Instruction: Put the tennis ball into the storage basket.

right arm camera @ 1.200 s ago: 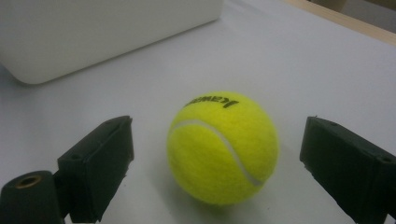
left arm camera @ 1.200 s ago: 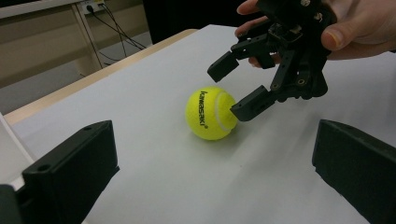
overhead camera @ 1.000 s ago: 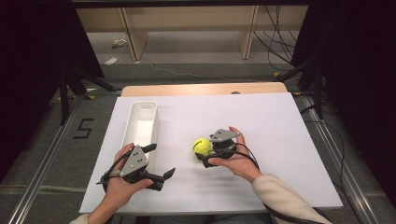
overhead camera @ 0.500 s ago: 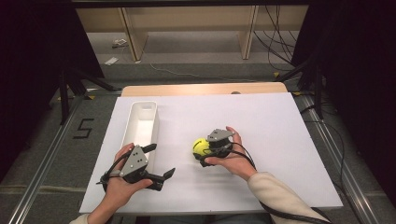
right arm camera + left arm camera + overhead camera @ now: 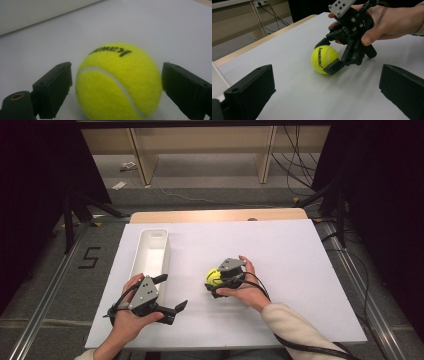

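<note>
A yellow-green tennis ball (image 5: 214, 278) (image 5: 323, 58) (image 5: 117, 82) with black lettering lies on the white table top (image 5: 290, 255). My right gripper (image 5: 212, 283) (image 5: 327, 56) (image 5: 116, 73) reaches it from the right, one jaw on each side of it. Its jaws have just been closing; in the right gripper view a thin gap remains at the left jaw, while the right jaw sits at the ball's edge. My left gripper (image 5: 172, 292) (image 5: 327, 82) rests open near the front left, nothing between its jaws, pointing toward the ball.
A long white tray (image 5: 167, 251) stands lengthwise at the table's left, just beyond the left hand. A wooden edge (image 5: 215, 215) borders the table's far side. Cables trail from both grippers toward the front edge.
The right gripper has shifted slightly left and lower, so its jaws now straddle the ball more closely. The left hand has stayed put.
</note>
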`<state>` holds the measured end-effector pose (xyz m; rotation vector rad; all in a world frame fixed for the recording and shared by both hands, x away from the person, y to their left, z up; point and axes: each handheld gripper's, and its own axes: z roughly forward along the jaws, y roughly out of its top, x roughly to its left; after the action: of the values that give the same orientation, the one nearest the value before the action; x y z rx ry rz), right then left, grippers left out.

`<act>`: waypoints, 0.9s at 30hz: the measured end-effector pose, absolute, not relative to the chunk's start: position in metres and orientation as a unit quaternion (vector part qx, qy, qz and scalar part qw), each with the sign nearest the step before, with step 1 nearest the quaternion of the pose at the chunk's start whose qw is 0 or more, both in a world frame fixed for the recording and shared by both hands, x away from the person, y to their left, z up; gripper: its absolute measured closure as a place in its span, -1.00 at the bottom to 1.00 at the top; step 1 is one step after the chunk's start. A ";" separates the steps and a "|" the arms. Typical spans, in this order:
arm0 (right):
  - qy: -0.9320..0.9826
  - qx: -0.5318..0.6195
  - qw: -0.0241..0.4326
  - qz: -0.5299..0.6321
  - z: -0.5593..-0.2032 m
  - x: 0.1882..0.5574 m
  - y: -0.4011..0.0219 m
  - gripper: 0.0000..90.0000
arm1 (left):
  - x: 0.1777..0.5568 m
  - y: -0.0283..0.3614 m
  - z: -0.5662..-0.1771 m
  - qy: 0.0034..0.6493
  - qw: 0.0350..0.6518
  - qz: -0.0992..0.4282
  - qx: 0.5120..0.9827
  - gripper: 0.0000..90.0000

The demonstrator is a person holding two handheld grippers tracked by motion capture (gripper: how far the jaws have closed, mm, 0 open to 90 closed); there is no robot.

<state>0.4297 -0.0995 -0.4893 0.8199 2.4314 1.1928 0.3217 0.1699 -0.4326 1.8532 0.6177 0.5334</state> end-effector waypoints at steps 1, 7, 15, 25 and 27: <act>0.849 0.289 0.155 0.415 -0.490 0.430 -0.099 -0.71 | 0.322 0.170 -0.433 0.259 0.529 0.223 0.777 -1.00; 0.851 0.289 0.157 0.410 -0.492 0.430 -0.096 -0.66 | 0.322 0.170 -0.433 0.258 0.529 0.223 0.777 -1.00; 0.851 0.290 0.163 0.407 -0.494 0.430 -0.093 -0.50 | 0.321 0.170 -0.433 0.257 0.529 0.223 0.777 -1.00; 0.852 0.286 0.172 0.403 -0.494 0.430 -0.091 -0.43 | 0.321 0.170 -0.433 0.257 0.530 0.223 0.777 -1.00; 0.853 0.286 0.172 0.402 -0.494 0.430 -0.091 -0.43 | 0.321 0.170 -0.433 0.257 0.529 0.223 0.777 -1.00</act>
<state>0.4302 -0.0913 -0.4939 0.8113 2.4205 1.1422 0.3214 0.1698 -0.4326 1.8560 0.6142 0.5314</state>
